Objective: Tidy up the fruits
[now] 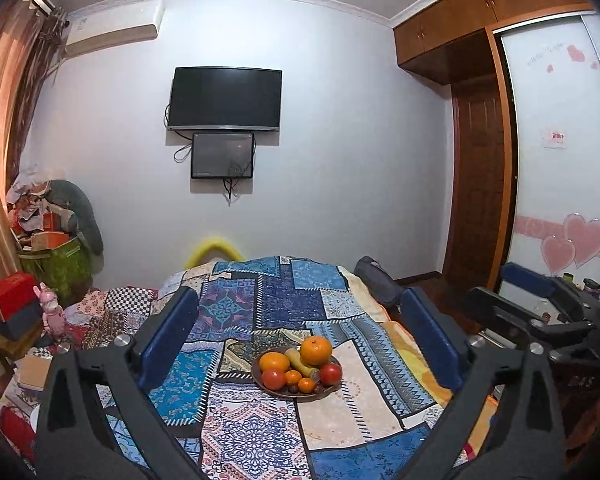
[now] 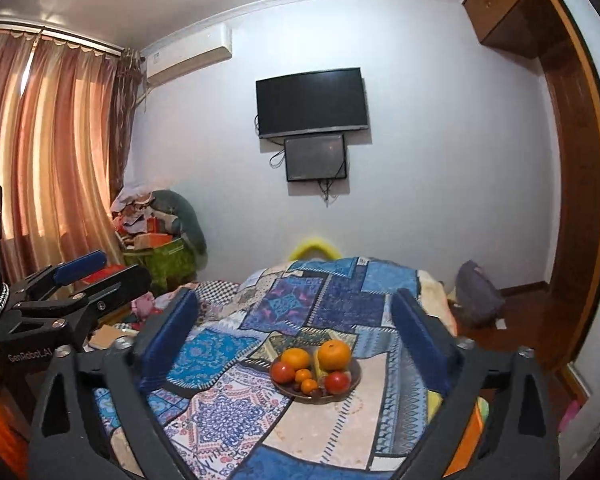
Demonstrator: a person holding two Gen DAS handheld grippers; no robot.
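Note:
A brown bowl (image 1: 260, 380) sits on the patchwork quilt (image 1: 260, 304) of a bed. It holds a big orange (image 1: 316, 350), a second orange (image 1: 274, 361), a banana (image 1: 300, 362), two red fruits (image 1: 274, 379) and small tangerines (image 1: 306, 385). My left gripper (image 1: 300, 328) is open and empty, held above and short of the bowl. In the right wrist view the bowl (image 2: 354, 376) with the big orange (image 2: 334, 355) lies ahead. My right gripper (image 2: 296, 324) is open and empty, also above it.
The right gripper shows at the right edge of the left wrist view (image 1: 540, 312), the left gripper at the left edge of the right wrist view (image 2: 60, 292). Clutter and boxes (image 1: 44, 240) stand left of the bed. A wardrobe (image 1: 480, 160) stands at the right.

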